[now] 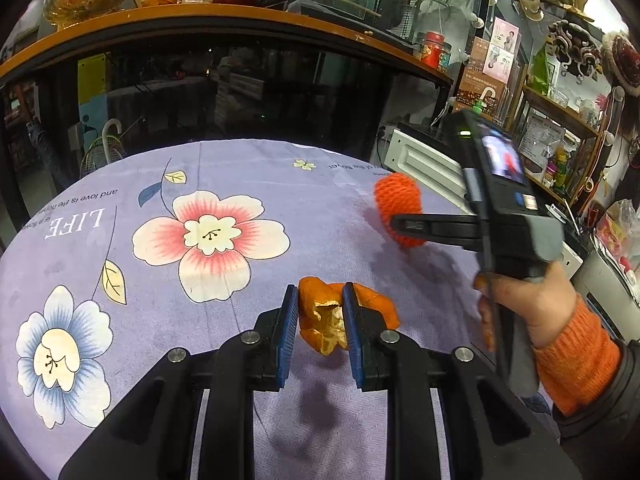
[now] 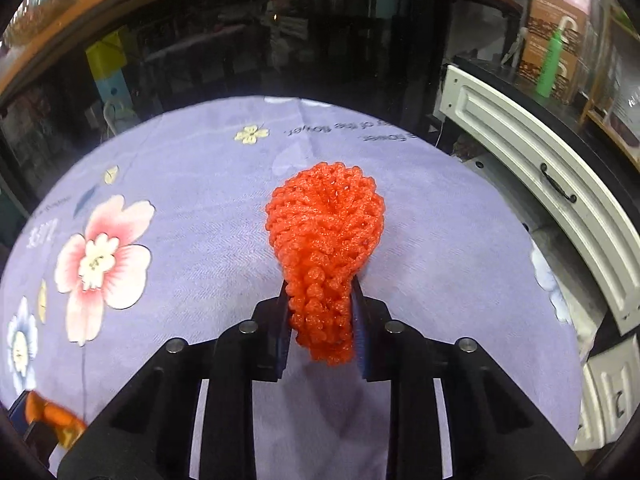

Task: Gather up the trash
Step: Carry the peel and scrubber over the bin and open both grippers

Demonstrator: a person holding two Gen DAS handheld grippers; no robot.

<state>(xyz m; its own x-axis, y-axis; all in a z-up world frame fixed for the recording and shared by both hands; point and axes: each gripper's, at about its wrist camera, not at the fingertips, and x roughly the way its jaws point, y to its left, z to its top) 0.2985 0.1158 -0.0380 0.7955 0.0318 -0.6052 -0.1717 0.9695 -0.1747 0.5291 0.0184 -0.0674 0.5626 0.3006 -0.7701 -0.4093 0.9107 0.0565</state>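
A: Left wrist view, item one: left gripper (image 1: 320, 300), blue pads (image 1: 289, 336) drawn narrow and pressing on both sides of an orange peel (image 1: 326, 330). Peel is torn, pale pith showing, held just above the tablecloth (image 1: 160, 320).

B: Item two?

A: Right gripper (image 2: 320, 300), seen in the right wrist view. Jaws closed onto an orange foam fruit net (image 2: 326, 248); its lower end is squeezed between the pads, its rounded upper end bulges out beyond the fingertips. Whether the net touches the cloth I cannot tell.

B: Same net in the other view?

A: Yes, foam fruit net (image 1: 398, 210) at the far right part of the table, with the right gripper (image 1: 400, 224) across it, carried by a hand (image 1: 524, 304) in an orange knitted sleeve (image 1: 576, 364).

B: Surface?

A: Lilac tablecloth (image 2: 200, 184), printed with a large pink flower (image 1: 210, 240), a blue flower (image 1: 64, 356) and lettering. The peel (image 2: 56, 418) shows blurred at the lower left corner of the right wrist view.

B: Surroundings?

A: White cabinet (image 2: 532, 152) beside the table on the right; wooden shelf (image 1: 200, 16) behind.
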